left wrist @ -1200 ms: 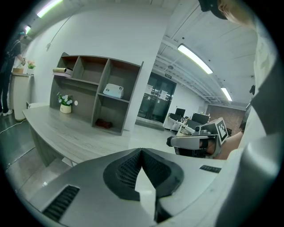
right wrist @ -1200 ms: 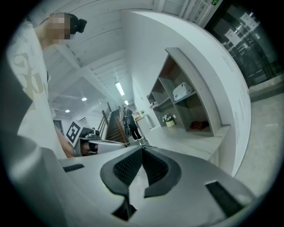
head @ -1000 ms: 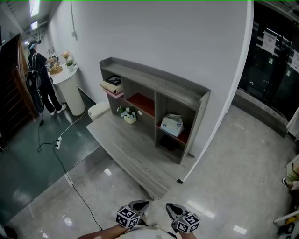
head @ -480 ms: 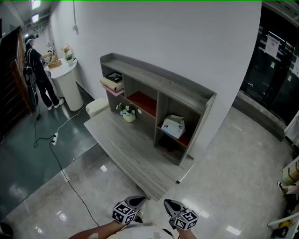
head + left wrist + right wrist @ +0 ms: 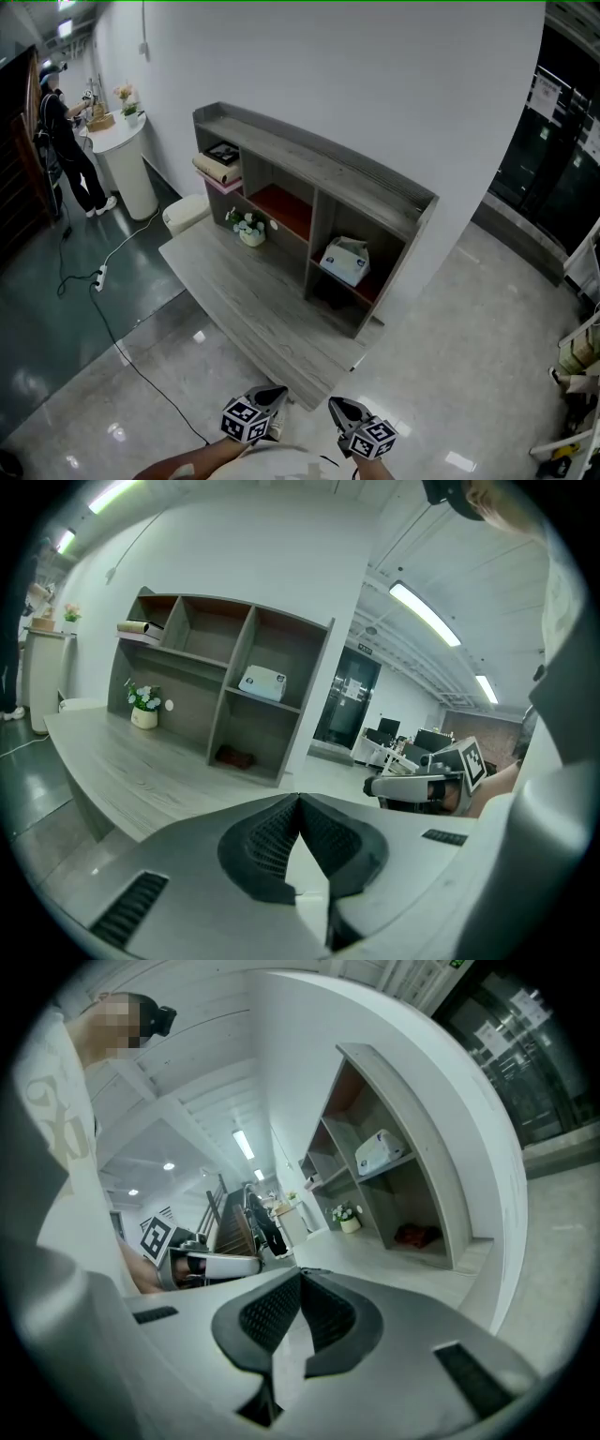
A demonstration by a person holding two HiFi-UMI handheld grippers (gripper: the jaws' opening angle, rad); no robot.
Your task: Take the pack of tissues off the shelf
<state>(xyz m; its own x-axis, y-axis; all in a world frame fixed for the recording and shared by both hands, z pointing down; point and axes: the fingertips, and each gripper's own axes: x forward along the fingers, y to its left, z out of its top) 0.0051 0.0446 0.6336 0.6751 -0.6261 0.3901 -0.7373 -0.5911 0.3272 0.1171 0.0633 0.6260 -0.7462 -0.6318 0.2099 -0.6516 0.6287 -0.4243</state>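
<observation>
Head view steeply down; both gripper views low, sharing shelf [image 5: 319, 169]

In the head view, the bottom edge is cutting off the forearms [image 5: 187, 462] behind the left gripper [image 5: 271, 394] and the right gripper [image 5: 339, 407]. The dark item [image 5: 327, 293] in the lower right compartment of the shelf [image 5: 319, 159] is sitting in shadow and is not resolving into anything identifiable. The print on the pack of tissues [image 5: 344, 260] and on the sheet [image 5: 543, 87] posted on the dark glass is appearing too small to read. The right edge is cropping pale objects [image 5: 583, 349] on the floor. The distant person [image 5: 58, 141] is showing no detail.
</observation>
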